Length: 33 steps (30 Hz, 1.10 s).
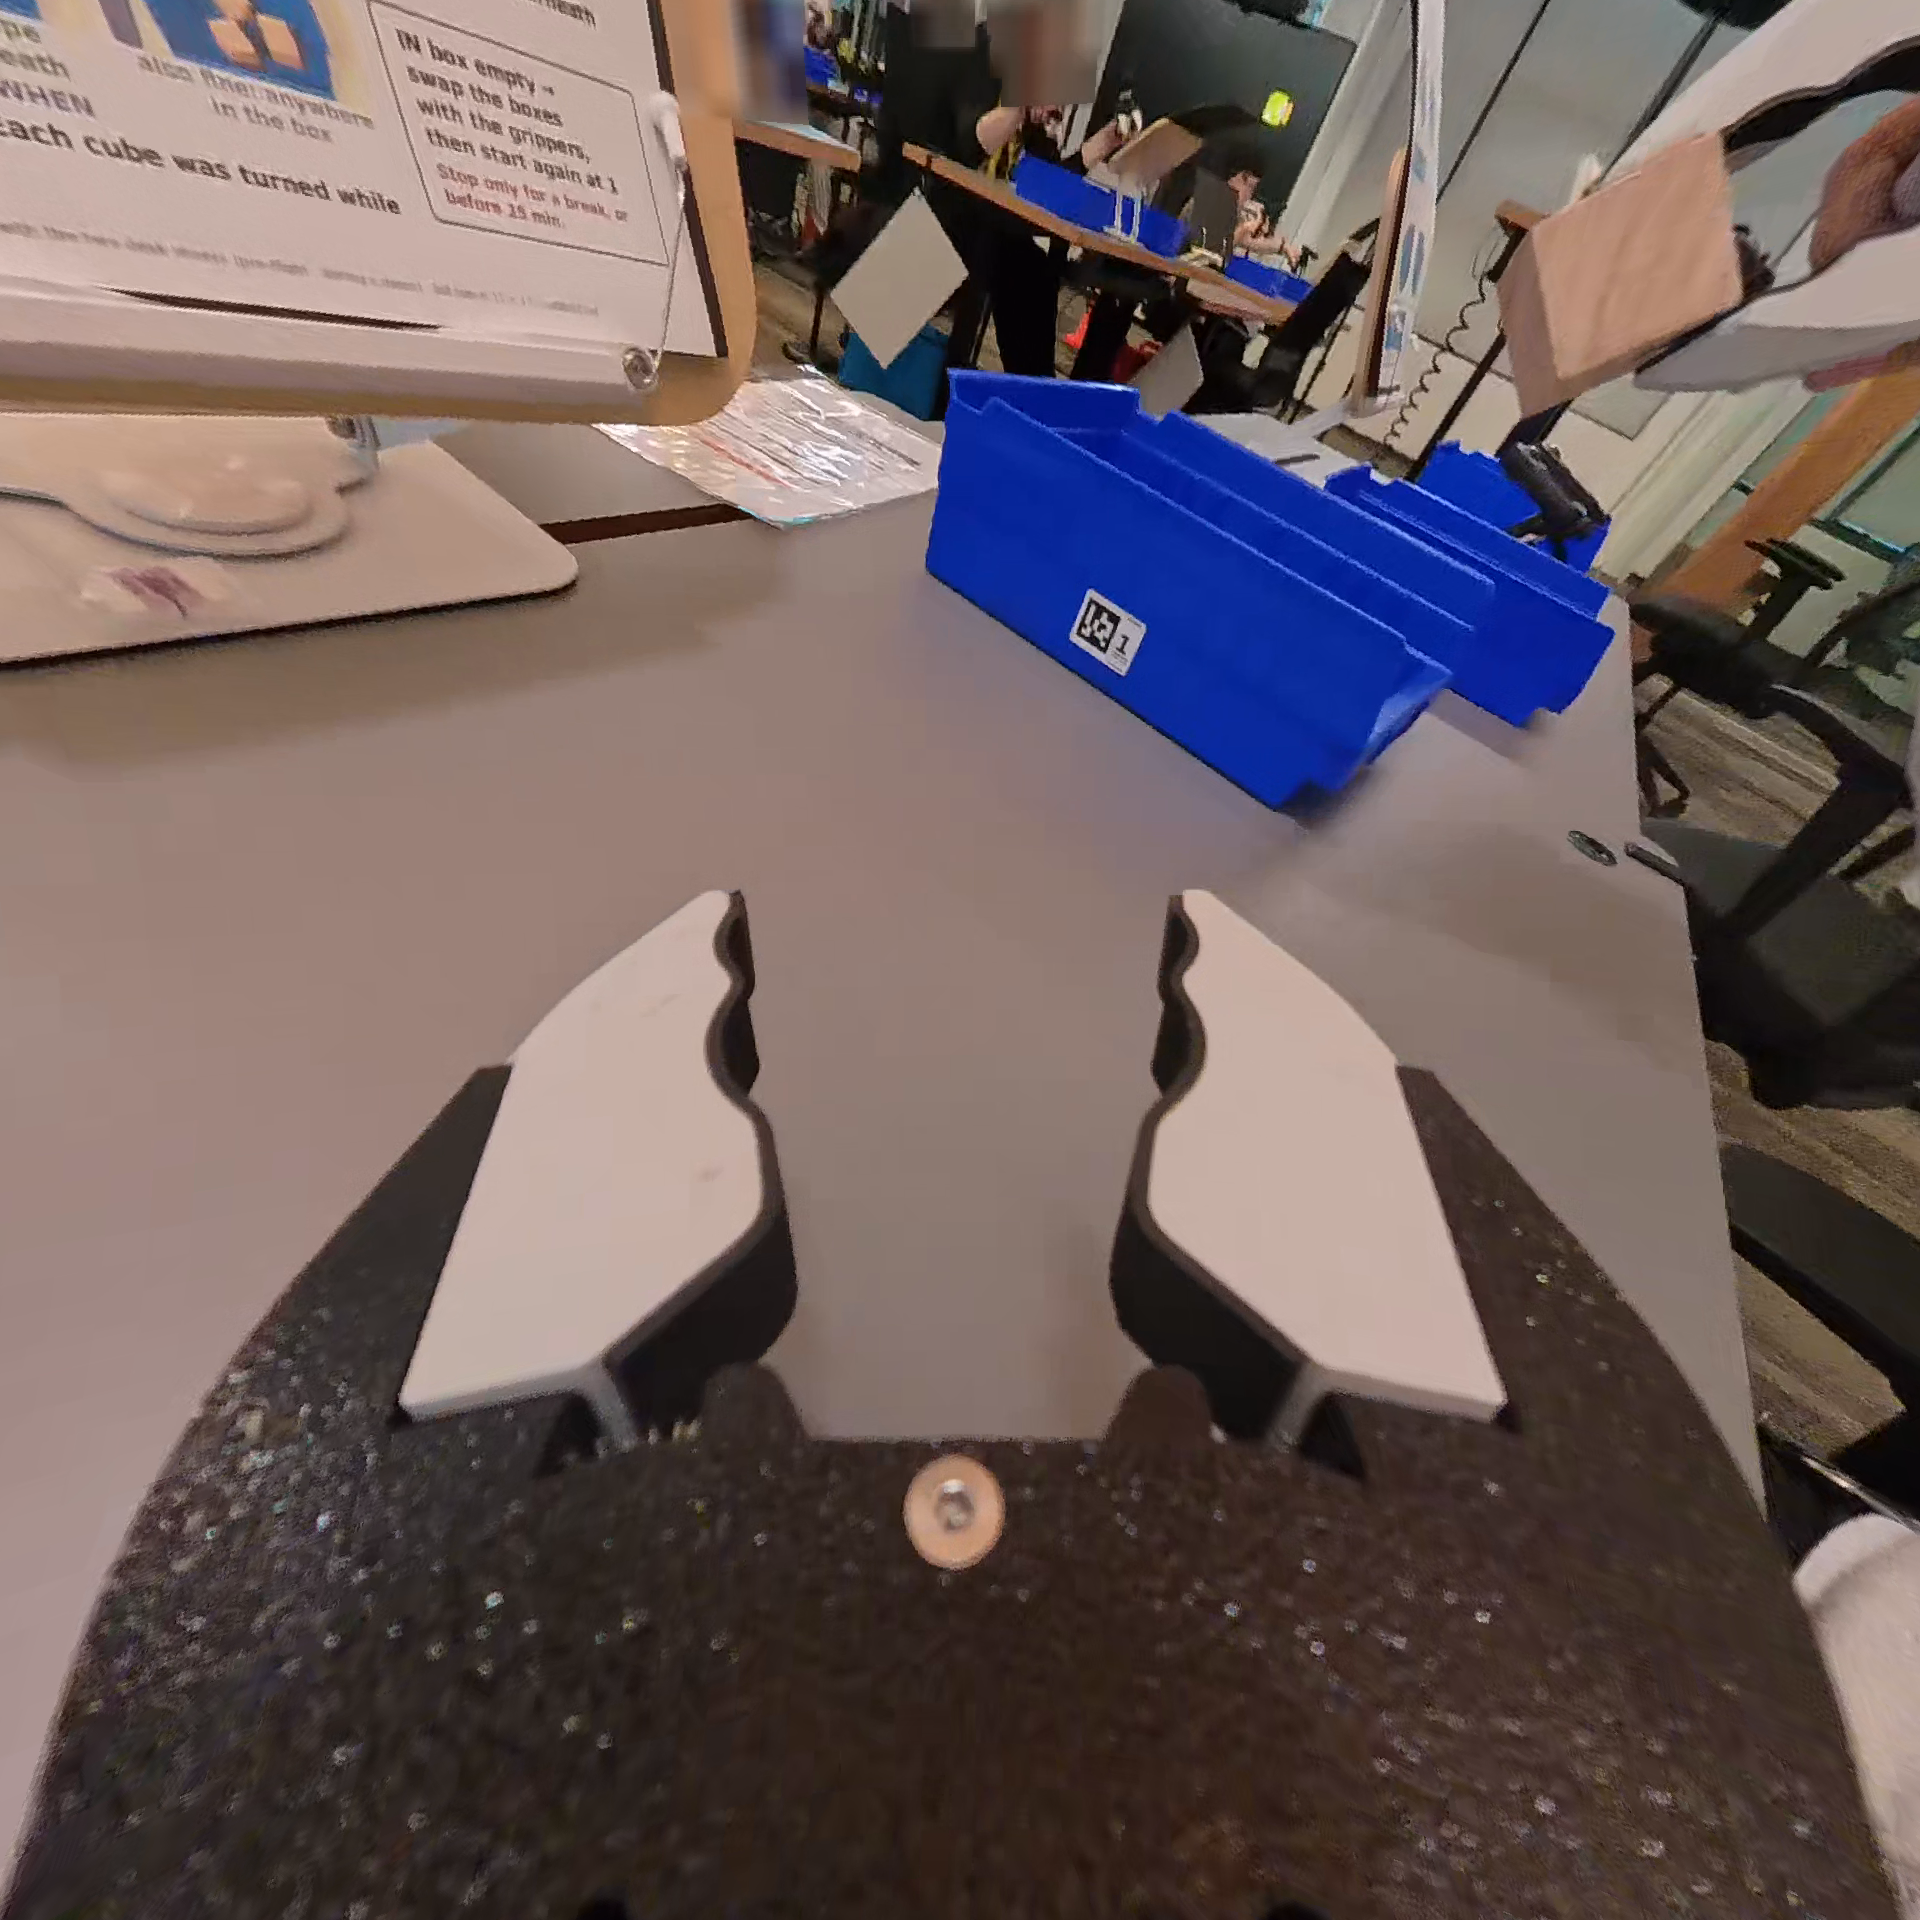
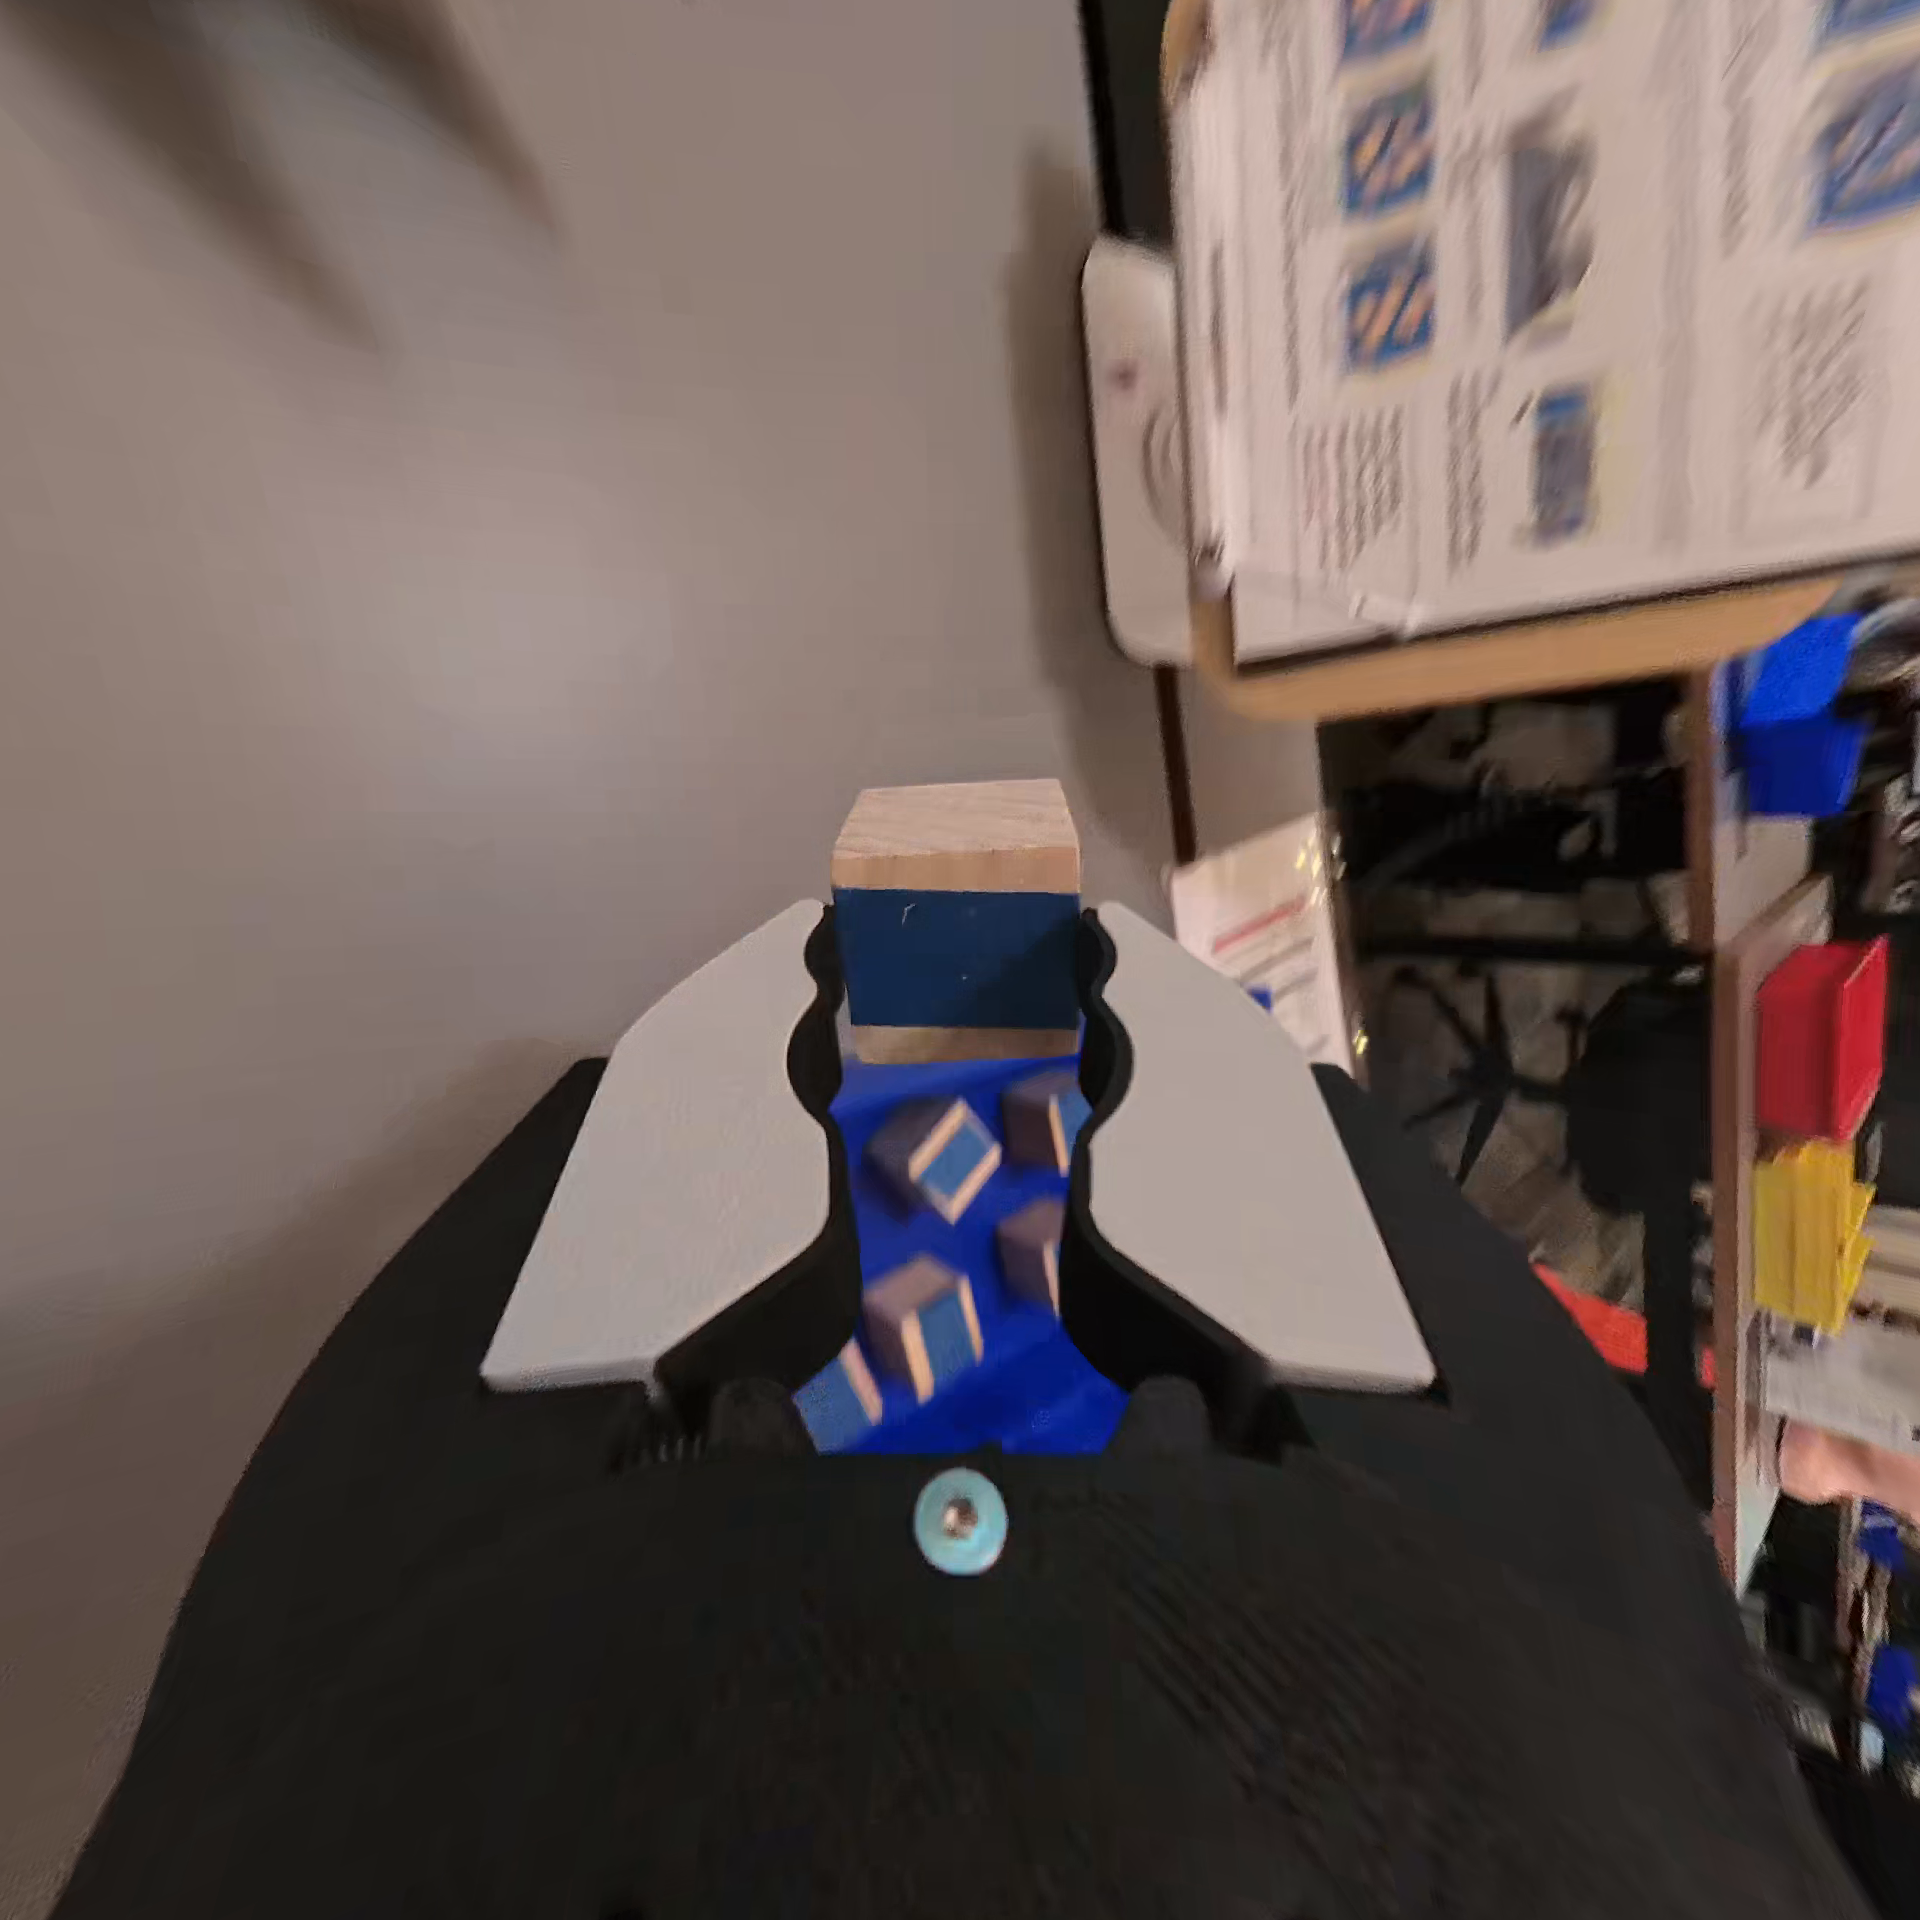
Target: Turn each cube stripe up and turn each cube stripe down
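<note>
Left wrist view is filled mostly by the grey bench (image 1: 727,779), on which a blue bin (image 1: 1195,582) stands at about one o'clock from the left claw (image 1: 956,987), with a second blue bin (image 1: 1507,623) just behind it. A propped instruction board (image 1: 343,177) on a white stand is seen at eleven o'clock. The left claw is spread wide and nothing is held in it; only bare bench is seen between its fingers. At two o'clock, high above the bench, the right claw (image 1: 1704,260) is seen with a wooden cube (image 1: 1621,270) clamped in it.

Right wrist view looks down past the right claw (image 2: 956,971), which is closed on that cube (image 2: 956,914). The cube is pinched at the fingertips, with a dark blue face towards the camera and bare wood at twelve o'clock. Below it, at six o'clock, a bin (image 2: 966,1392) is seen through the gap, and several more cubes (image 2: 935,1153) lie in it with blue faces and pale edges showing. The surroundings are blurred, so the claw is judged to be in motion.

The step in hand is judged to be the turning of one lifted cube, carried clear of the bin. Where its stripe lies cannot be told. The next move is expected to call for a wrist roll, or a handover to the waiting left claw, so that the cube can be set down with the required face up.
</note>
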### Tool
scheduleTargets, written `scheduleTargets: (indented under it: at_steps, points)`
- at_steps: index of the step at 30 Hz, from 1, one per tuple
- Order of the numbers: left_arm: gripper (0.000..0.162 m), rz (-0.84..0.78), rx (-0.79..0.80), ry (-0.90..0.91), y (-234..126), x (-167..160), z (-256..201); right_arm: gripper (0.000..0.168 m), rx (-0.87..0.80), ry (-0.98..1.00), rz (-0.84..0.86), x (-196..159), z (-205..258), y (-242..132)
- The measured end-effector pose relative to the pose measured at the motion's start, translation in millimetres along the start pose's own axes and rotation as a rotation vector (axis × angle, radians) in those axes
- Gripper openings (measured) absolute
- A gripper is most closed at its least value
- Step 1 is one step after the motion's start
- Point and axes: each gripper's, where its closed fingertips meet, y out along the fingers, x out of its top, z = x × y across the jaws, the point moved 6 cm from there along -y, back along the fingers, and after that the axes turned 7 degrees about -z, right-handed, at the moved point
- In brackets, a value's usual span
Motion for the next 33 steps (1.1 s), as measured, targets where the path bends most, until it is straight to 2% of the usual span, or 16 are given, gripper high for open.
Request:
scheduleTargets:
  at_steps: [1,6,13,20,33]
  points:
    - [0.074,0.009,-0.001,0.012,1.0,-0.7,-0.4,0.044,0.028,0.017,0.052,-13.3,-3.7,-5.7]
    - [0.074,0.022,0.001,0.039,2.2,-7.8,0.8,0.044,0.231,0.188,0.274,-78.2,-11.0,-10.7]
    - [0.073,0.012,-0.007,0.012,-1.3,-9.4,6.2,0.045,0.386,0.288,0.504,-153.2,1.0,33.9]
    - [0.073,0.012,-0.020,-0.007,-4.2,-10.6,7.6,0.045,0.448,0.359,0.529,-180.3,16.8,71.4]
    - [0.075,0.037,-0.051,-0.002,-2.7,-13.3,3.6,0.045,0.545,0.399,0.532,-192.0,36.8,90.4]
